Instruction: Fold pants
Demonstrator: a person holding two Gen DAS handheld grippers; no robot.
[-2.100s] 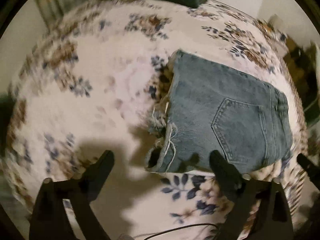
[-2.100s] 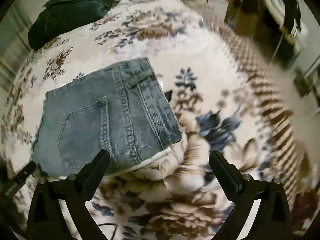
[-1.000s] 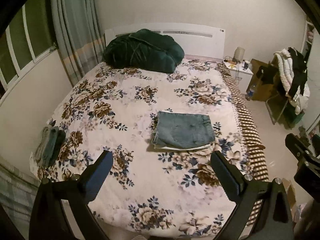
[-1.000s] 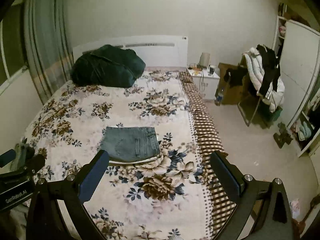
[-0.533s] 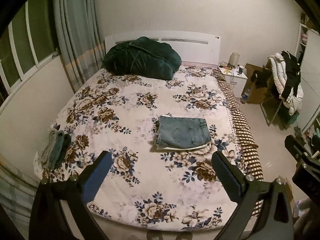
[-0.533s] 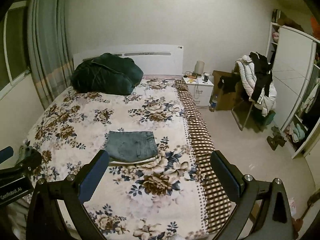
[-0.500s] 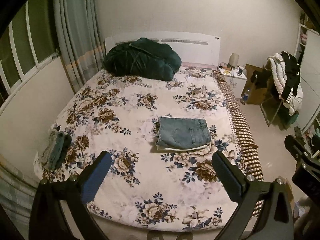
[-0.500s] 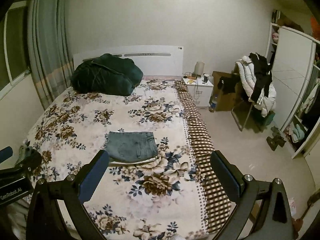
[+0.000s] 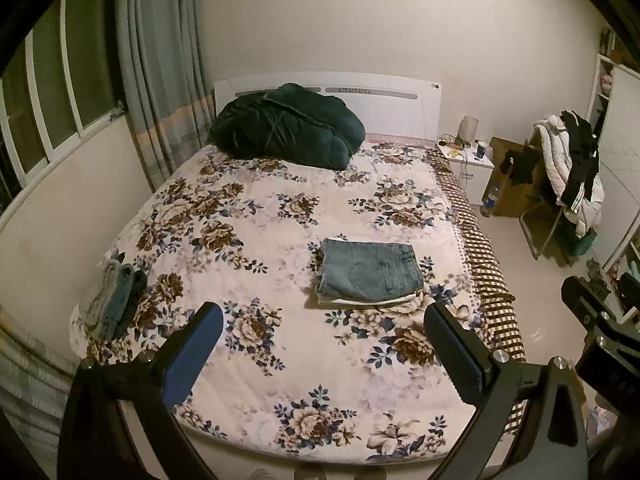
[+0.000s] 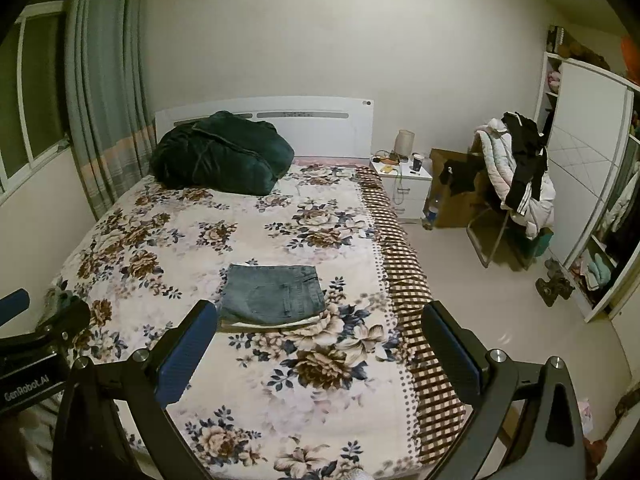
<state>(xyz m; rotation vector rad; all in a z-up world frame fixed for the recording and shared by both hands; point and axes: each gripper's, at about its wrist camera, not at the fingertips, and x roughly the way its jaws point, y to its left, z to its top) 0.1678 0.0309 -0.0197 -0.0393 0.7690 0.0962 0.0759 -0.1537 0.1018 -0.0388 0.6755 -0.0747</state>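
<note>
Pants (image 9: 370,272) folded into compact rectangle, denim, back pocket up, lying on bed (image 9: 248,248) toward its right side, approx. mid-length; white layer shows under front edge. Left gripper (image 9: 322,344) held back from foot of bed, fingers (image 9: 192,354) spread wide, nothing held. Right gripper (image 10: 318,346) likewise, fingers (image 10: 450,350) wide apart, empty, well apart from pants (image 10: 274,294). Dark green duvet (image 9: 286,126) bundled at headboard. Second folded stack of clothes (image 9: 114,300) at left edge of bed. Nightstand (image 10: 402,188) w/ lamp beside bed; chair (image 10: 512,184) piled w/ clothes further right.
</note>
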